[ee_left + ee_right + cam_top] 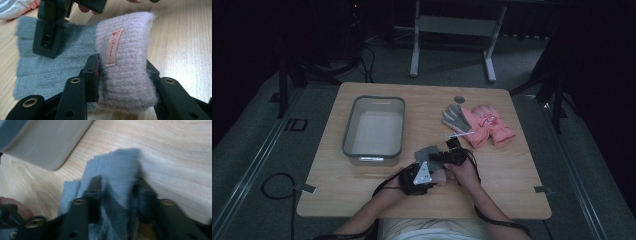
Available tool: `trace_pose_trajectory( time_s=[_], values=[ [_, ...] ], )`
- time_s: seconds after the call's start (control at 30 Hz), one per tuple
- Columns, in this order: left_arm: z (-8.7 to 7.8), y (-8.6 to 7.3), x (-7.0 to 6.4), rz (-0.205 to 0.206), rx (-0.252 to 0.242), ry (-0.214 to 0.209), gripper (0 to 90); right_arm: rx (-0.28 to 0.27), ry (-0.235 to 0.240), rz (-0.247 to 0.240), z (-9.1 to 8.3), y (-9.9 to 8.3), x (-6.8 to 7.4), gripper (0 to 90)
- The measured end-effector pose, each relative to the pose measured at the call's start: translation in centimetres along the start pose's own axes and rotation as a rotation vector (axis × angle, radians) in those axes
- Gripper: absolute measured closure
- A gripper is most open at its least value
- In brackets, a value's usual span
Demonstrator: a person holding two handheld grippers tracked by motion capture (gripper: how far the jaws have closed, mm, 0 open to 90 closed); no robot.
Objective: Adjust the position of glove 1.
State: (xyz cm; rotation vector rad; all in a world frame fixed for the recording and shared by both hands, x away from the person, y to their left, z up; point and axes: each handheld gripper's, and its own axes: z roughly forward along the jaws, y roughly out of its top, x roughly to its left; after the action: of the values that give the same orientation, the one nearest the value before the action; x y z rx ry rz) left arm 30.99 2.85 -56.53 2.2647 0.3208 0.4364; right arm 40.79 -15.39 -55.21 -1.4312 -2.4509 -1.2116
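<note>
Nearest you, at the front edge of the table (362, 200), your left gripper (122, 75) has its jaws clamped on the pink cuff (125, 65) of a knitted glove (428, 156). That cuff is fuzzy, ribbed and thick, with a small sewn label on it, so it gives a fat, forgiving hold. The grey body of the glove lies flat on the wood just beyond the cuff, thin and finely knitted.

Just to the right, your right gripper (117, 192) has its jaws closed on the grey finger end of the same glove, which bunches up between them.

The glove looks light, soft and limp. It will likely sag and fold wherever it isn't held, and it shouldn't slip, since wool grips the pads. Taking it by the cuff and the finger end seems the soundest way to keep it spread.

Toward the back left of the table sits a plastic tub (348, 131), smooth, rectangular and grey-rimmed. Toward the back right lie a grey glove (456, 119) and pink padded gloves (489, 125), touching one another.
</note>
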Motion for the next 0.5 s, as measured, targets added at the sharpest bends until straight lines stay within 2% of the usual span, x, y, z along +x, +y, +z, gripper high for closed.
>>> trace_pose_trajectory(
  time_s=[0.1, 0.2, 0.5],
  values=[
    [-0.2, 0.1, 0.1, -0.009, 0.006, 0.002, 60.4, -0.014, 0.004, -0.011, -0.3, 0.3, 0.5, 73.2],
    [-0.5, 0.2, 0.2, -0.008, 0.012, 0.003, 61.6, -0.021, -0.008, -0.044, -0.7, 0.5, 1.0, 74.0],
    [-2.1, 2.0, 1.2, 0.011, -0.006, 0.001, 64.4, -0.071, -0.008, -0.049, -2.6, 1.4, 1.4, 74.3]
  ],
)
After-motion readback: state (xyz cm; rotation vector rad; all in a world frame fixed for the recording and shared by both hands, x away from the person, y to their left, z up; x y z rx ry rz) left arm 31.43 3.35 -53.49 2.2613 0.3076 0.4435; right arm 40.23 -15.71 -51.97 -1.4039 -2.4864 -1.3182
